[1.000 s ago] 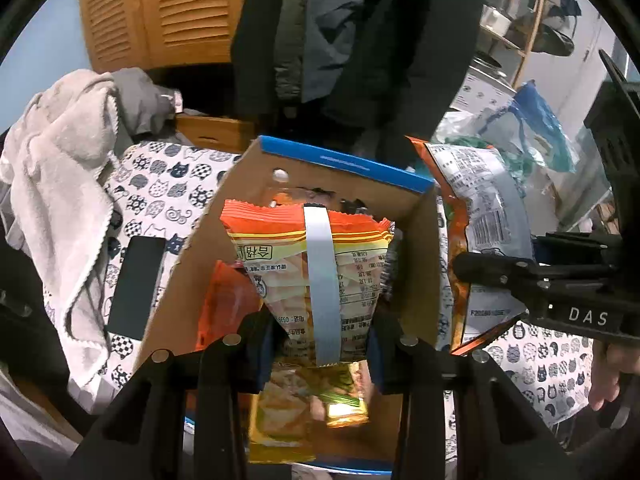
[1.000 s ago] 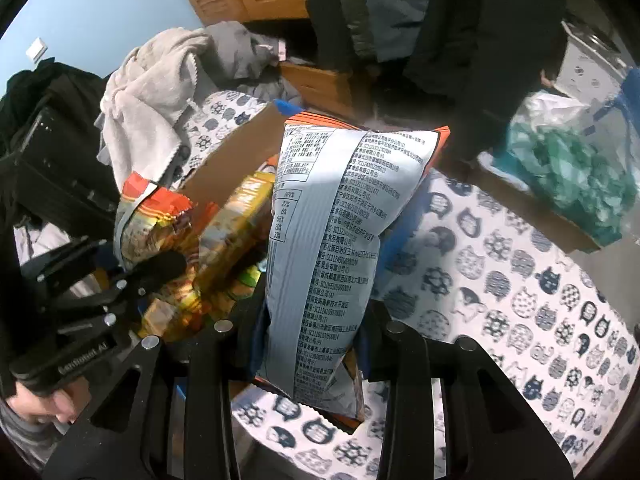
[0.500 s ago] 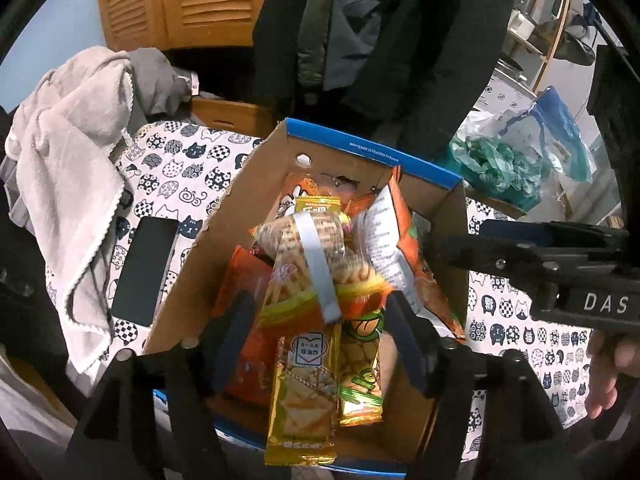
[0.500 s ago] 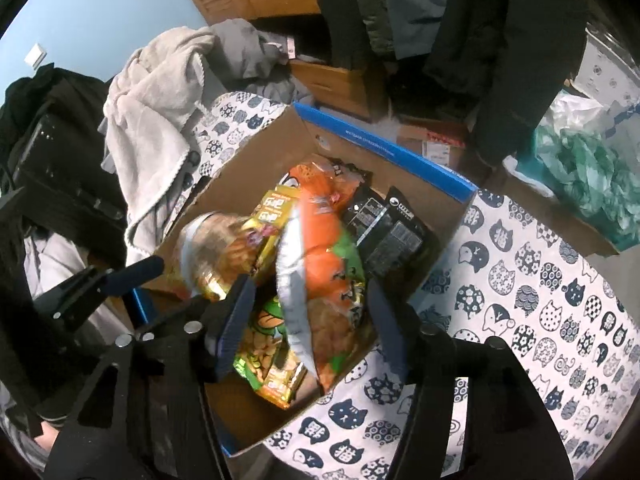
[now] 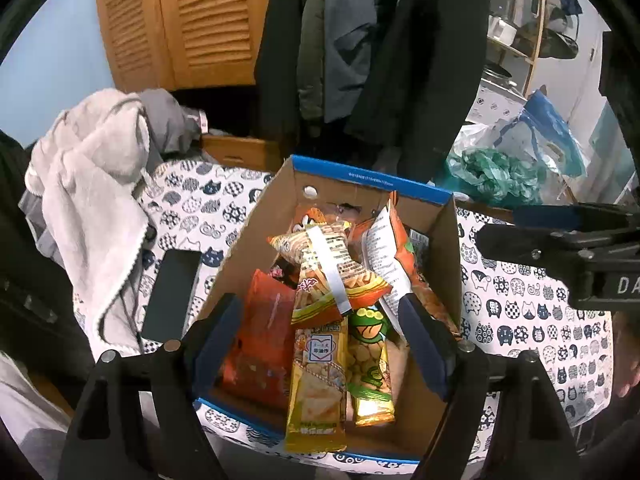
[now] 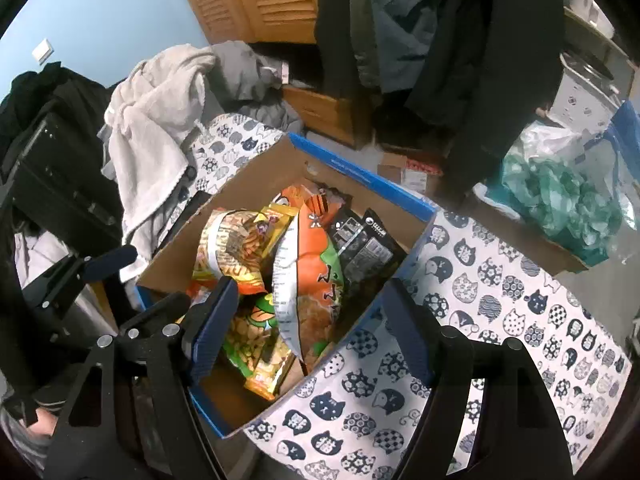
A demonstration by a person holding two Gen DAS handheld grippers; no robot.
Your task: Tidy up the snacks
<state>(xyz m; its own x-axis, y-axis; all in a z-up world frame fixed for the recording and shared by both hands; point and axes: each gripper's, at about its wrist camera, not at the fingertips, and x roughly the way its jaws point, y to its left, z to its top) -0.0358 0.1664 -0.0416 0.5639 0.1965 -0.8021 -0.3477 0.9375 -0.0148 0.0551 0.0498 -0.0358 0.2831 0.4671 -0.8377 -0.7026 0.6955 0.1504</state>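
Left hand-held gripper point(image 5: 320, 336): you have it spread wide and holding nothing, hovering above the near end of the box; a second ago it pinched the striped orange-and-yellow snack bag.
Right hand-held gripper point(image 6: 308, 320): yours too is wide apart and empty; a second ago it clamped the large orange chip bag with a white printed back.
Open cardboard box with blue rim point(image 5: 372, 179): sits on the desk, packed with snacks.
Striped orange-and-yellow snack bag point(image 5: 332, 264): now released, lying across the top of the pile, toward the far middle of the box.
Large orange chip bag with white printed back point(image 6: 316, 272): now dropped inside, leaning on edge right of centre.
Long yellow cracker packet point(image 5: 318, 376): near end of the box, its tip over the near rim.
Green-and-yellow peanut packet point(image 5: 370, 360): just right of the cracker packet.
Black foil pouch point(image 6: 364, 244): far right corner of the box.
Desk with cat-print cloth point(image 6: 500, 312): no loose snacks visible on it.
Black phone point(image 5: 172, 294): left of the box, beside the white fleece towel point(image 5: 92, 192).
Task standing: both bags are boxed; you likely have only tidying left.
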